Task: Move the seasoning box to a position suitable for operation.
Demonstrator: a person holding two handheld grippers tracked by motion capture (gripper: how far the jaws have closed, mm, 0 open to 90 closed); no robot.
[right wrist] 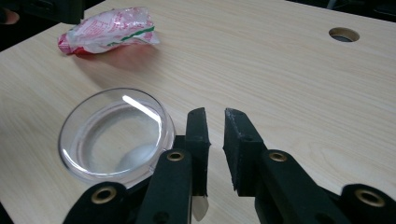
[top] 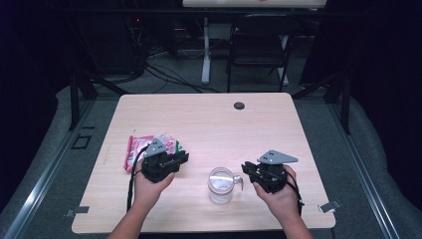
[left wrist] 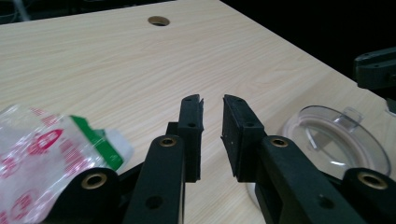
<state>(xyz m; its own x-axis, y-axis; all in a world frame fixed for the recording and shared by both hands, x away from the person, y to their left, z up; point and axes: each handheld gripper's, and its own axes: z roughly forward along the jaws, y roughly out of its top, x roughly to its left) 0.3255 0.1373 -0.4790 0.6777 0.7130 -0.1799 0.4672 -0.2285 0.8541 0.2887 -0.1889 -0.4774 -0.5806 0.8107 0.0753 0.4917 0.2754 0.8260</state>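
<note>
A clear glass mug [top: 220, 184] with a small handle stands near the table's front edge, between my two hands. A crumpled plastic packet [top: 142, 147], printed red, white and green, lies at the left. My left gripper [top: 181, 158] hovers just right of the packet [left wrist: 42, 158]; its jaws stand a narrow gap apart [left wrist: 212, 100] with nothing between them. The mug [left wrist: 336, 140] lies to its right. My right gripper [top: 247, 169] is beside the mug's handle, and it too has a narrow gap [right wrist: 215, 114] with nothing in it. The mug [right wrist: 116, 135] sits just left of its jaws.
The light wooden table [top: 209, 119] has a round cable hole [top: 239, 105] near its far edge. A dark folding chair [top: 261, 42] and a white desk leg stand beyond the table. Bare wood stretches across the table's middle and back.
</note>
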